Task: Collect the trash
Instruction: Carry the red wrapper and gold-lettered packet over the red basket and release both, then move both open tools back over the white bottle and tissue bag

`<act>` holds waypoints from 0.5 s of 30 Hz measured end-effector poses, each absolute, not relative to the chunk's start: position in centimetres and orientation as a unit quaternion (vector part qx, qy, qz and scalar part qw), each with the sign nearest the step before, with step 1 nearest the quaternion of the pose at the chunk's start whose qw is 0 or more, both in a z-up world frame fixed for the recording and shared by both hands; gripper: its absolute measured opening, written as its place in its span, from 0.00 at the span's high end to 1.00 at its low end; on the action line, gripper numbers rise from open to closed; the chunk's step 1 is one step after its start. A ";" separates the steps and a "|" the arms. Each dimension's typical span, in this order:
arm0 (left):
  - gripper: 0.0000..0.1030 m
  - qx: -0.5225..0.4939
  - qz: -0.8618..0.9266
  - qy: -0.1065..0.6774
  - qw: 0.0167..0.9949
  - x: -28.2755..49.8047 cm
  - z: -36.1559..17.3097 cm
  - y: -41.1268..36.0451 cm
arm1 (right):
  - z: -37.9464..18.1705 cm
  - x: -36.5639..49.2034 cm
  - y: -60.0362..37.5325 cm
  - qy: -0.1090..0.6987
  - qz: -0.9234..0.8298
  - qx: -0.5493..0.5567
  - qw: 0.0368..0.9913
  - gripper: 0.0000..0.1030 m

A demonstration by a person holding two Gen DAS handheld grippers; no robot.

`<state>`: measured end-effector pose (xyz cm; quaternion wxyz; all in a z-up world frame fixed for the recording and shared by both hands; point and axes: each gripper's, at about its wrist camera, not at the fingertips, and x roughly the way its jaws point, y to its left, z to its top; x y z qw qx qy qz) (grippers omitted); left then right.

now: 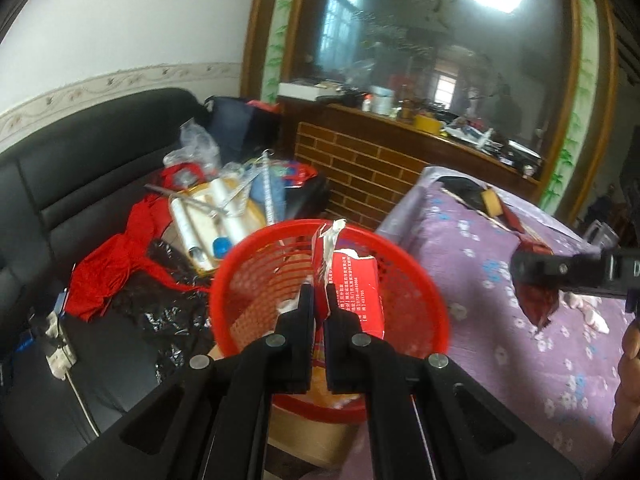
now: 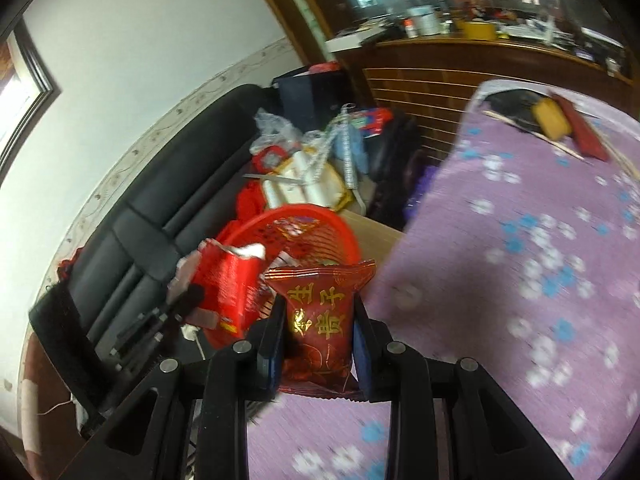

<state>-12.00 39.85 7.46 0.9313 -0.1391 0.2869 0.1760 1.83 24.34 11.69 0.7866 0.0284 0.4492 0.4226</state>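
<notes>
My left gripper (image 1: pixel 320 294) is shut on a torn red carton (image 1: pixel 354 284) with white print, held over a red mesh basket (image 1: pixel 236 280). In the right wrist view that carton (image 2: pixel 230 284) hangs in front of the basket (image 2: pixel 320 232), pinched by the left gripper (image 2: pixel 190 296). My right gripper (image 2: pixel 318 308) is shut on a dark red snack packet (image 2: pixel 320 320) with gold characters, above the edge of the purple flowered cloth (image 2: pixel 520 240). From the left wrist view, the right gripper (image 1: pixel 524 280) holds that packet (image 1: pixel 536 300) at the right.
The basket stands on a pale wooden surface (image 2: pixel 372 232) between a black sofa (image 1: pixel 80 184) and the purple-covered table (image 1: pixel 500 320). Red cloth, plastic bags and white rolls (image 1: pixel 208 208) lie heaped on the sofa. A black item, a yellow block and sticks (image 2: pixel 552 120) lie at the table's far end.
</notes>
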 end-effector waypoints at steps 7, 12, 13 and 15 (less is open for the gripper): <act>0.94 -0.139 0.201 0.290 0.925 -11.1 6.8 42.0 | 10.9 4.1 30.4 0.443 0.436 0.025 0.783 0.66; 0.61 -0.144 0.211 0.284 0.924 -11.2 6.6 42.4 | 10.8 5.0 30.7 0.438 0.436 0.034 0.786 0.53; 0.61 -0.137 0.208 0.281 0.927 -11.4 6.8 42.0 | 11.0 5.0 30.2 0.434 0.437 0.035 0.787 0.53; 0.60 -0.128 0.209 0.279 0.928 -11.4 6.9 41.5 | 11.3 4.9 29.1 0.426 0.432 0.032 0.794 0.53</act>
